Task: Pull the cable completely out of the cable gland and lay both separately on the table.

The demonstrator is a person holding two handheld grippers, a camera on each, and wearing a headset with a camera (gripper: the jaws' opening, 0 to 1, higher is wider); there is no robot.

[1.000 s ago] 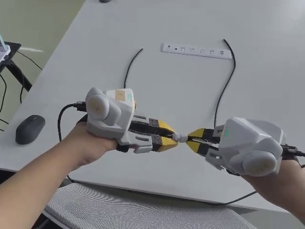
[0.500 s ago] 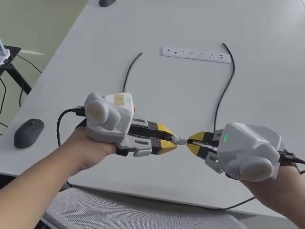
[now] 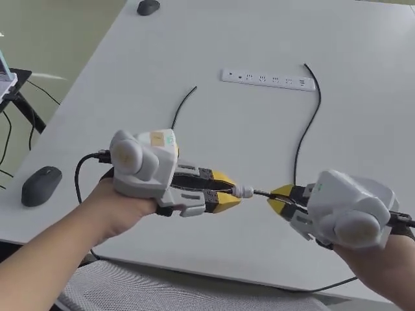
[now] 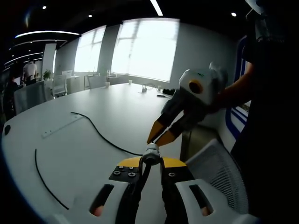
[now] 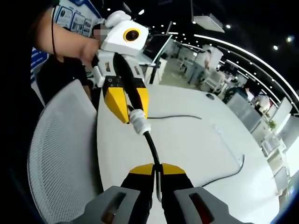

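White and mostly bare, the table runs away from the person's seat, with a mesh chair back tucked under its near edge. Over that near edge, clear of the surface, the 2 grippers face each other tip to tip.

The left gripper has its jaws clamped on the cable gland, a small white fitting that pokes out past the yellow tips toward the other hand. The right gripper is pinched tight on the cable, a thin black lead that crosses the short gap between them in a straight, taut-looking line.

Holding 1 piece in each hand, in line and in the air, looks meant to let the lead slide straight out through the gland without the table dragging on it. I'd judge the pull is under way but not finished. The lead enters the gland, so neither piece is ready to be set down.

Farther out, a computer mouse sits by the left edge. A short black lead and a long black lead lie mid-table, and I cannot tell whether the long lead joins the held cable. Beyond them a power strip lies crosswise, and another mouse rests near the far edge.
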